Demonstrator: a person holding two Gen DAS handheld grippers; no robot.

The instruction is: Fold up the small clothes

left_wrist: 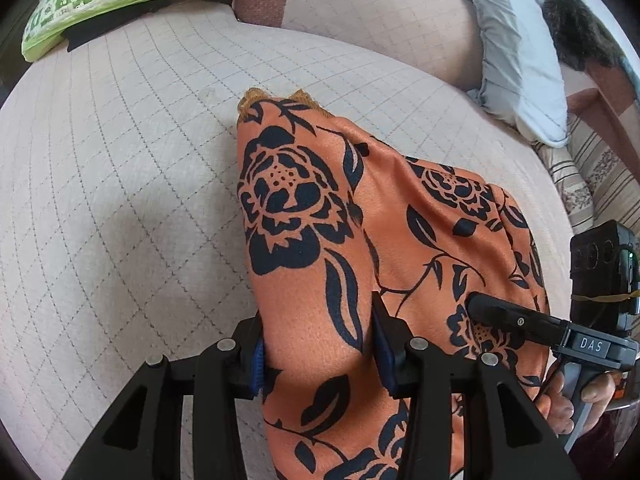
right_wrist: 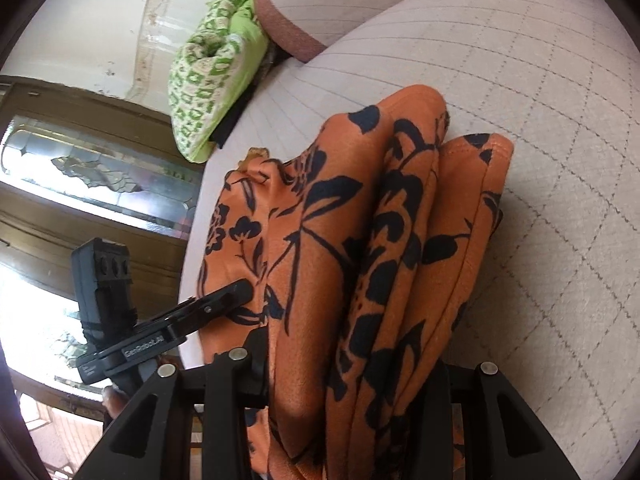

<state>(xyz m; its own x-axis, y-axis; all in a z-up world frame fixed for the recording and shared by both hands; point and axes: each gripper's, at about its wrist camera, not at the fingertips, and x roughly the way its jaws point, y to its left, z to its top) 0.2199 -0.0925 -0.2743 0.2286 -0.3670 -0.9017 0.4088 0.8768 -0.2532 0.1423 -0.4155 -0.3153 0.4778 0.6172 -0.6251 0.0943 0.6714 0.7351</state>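
my left gripper and right gripper each pinch bunched orange floral cloth at frame centre, over the quilted cushion.

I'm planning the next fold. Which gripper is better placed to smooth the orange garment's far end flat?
Probably left: the left gripper pinches one fold of the orange garment, whose far end lies straight ahead; the right gripper clamps several bunched layers.
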